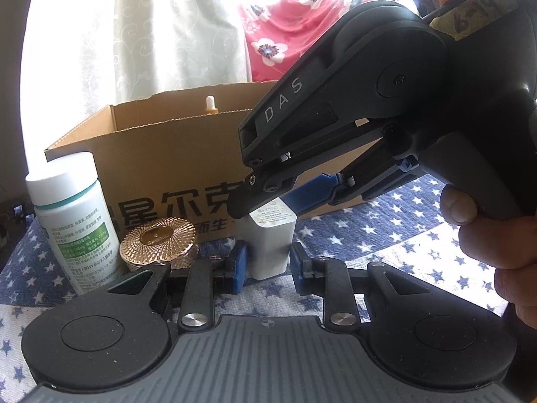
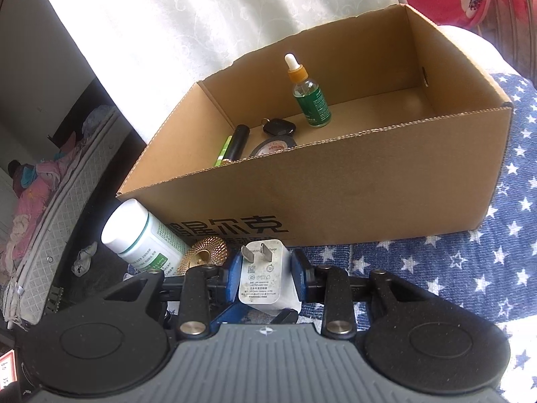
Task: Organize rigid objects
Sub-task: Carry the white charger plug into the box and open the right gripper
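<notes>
A white charger plug (image 1: 271, 243) (image 2: 261, 277) stands on the star-patterned cloth in front of the cardboard box (image 1: 188, 154) (image 2: 335, 194). My left gripper (image 1: 268, 267) is open, its blue pads on either side of the plug without clearly touching. My right gripper (image 2: 265, 278) comes down from above with its pads around the plug's top, a small gap on each side; in the left wrist view (image 1: 288, 194) its fingers hang over the plug. A white pill bottle (image 1: 72, 221) (image 2: 144, 238) and a gold round tin (image 1: 157, 243) (image 2: 206, 252) stand to the plug's left.
The box holds a dropper bottle (image 2: 308, 94), a key fob (image 2: 278, 127), a tape roll (image 2: 273, 146) and a black tube (image 2: 236, 142). The blue star cloth (image 2: 470, 268) extends to the right. Curtains hang behind; a mattress edge (image 2: 50, 235) lies left.
</notes>
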`<act>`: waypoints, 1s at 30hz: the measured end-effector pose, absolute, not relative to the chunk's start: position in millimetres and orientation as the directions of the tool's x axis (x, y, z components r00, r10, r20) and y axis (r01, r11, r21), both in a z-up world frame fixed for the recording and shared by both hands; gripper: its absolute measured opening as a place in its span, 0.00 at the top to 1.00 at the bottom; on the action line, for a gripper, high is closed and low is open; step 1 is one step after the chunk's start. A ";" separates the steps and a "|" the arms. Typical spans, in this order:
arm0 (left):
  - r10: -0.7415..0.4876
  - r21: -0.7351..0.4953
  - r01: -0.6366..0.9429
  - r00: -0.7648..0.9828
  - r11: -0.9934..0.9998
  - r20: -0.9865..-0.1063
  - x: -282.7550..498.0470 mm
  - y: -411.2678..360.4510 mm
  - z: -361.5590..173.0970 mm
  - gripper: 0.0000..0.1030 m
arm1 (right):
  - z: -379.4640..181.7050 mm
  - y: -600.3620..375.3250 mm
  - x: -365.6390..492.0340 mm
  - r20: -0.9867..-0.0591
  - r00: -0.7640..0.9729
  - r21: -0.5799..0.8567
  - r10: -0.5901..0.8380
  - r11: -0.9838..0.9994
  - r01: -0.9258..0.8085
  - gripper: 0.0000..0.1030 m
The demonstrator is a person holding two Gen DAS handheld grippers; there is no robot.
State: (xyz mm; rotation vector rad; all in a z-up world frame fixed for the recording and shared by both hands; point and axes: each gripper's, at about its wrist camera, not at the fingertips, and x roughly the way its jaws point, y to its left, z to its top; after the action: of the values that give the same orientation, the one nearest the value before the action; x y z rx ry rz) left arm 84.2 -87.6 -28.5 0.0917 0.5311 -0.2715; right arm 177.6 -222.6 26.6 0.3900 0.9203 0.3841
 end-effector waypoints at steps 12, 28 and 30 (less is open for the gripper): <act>-0.270 0.008 0.307 0.849 0.952 -0.453 77.1 -85.6 1.5 0.76 | 59.5 -219.9 158.5 -0.657 0.604 0.433 0.452 0.881 -0.189 0.67; -0.296 0.028 0.345 0.843 0.938 -0.450 165.8 -77.0 92.1 0.82 | 127.9 -217.6 261.5 -0.618 0.615 0.453 0.490 0.861 -0.231 0.70; -0.298 0.007 0.346 0.818 0.938 -0.491 185.8 -79.2 87.0 0.82 | 116.0 -219.1 285.2 -0.650 0.580 0.467 0.491 0.860 -0.205 0.70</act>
State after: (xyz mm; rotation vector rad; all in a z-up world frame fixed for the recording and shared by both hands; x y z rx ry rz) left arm 185.8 -79.2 87.0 0.0978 0.5067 -0.3439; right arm 285.2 -219.1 116.0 0.3626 0.8621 0.4170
